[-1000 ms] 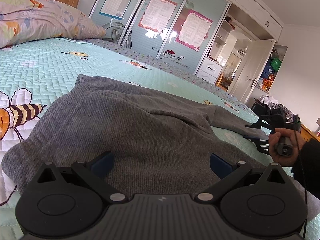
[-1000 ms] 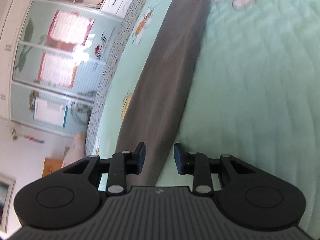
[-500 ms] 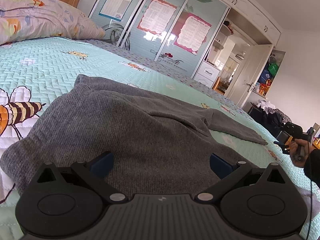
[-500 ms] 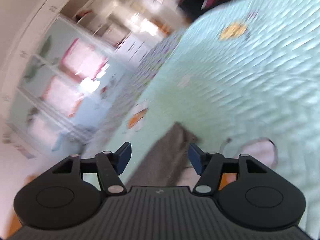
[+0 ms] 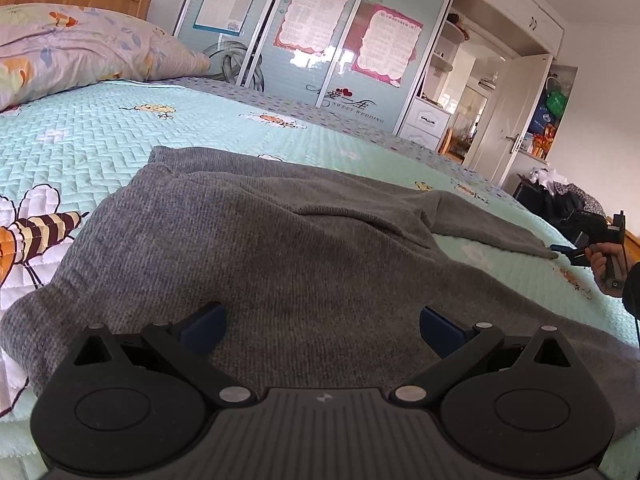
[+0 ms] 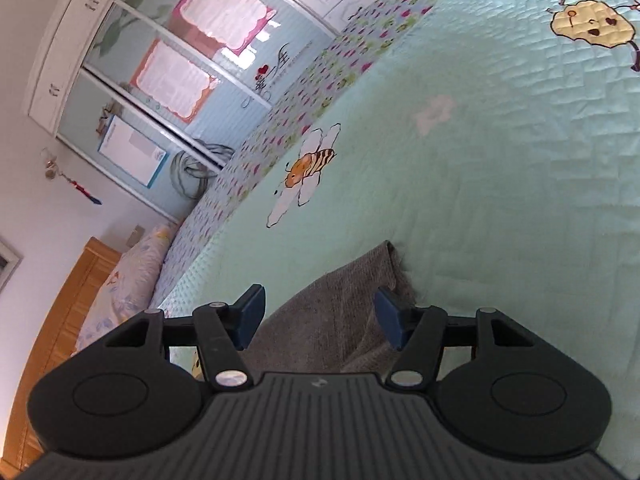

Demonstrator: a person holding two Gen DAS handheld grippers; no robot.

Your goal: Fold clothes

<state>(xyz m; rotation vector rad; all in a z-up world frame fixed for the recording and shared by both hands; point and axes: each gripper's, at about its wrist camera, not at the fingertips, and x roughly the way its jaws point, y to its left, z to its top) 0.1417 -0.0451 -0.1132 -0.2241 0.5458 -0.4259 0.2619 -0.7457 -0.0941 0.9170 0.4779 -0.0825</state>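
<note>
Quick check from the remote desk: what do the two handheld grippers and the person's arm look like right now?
Both the left gripper and the right gripper are matte black, with a ribbed centre panel bearing a small pale logo, two round discs at the sides, silver pivot rivets and blue pads on the jaws. In the left wrist view, the hand on the right gripper's black handle comes out of a dark sleeve, with a thin black cable beside it.

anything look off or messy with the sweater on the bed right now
The gray sweater lies rumpled on the quilted bedspread, not flat: creases cross its middle, and one sleeve trails out sideways toward the open right gripper. No damage shows.
</note>
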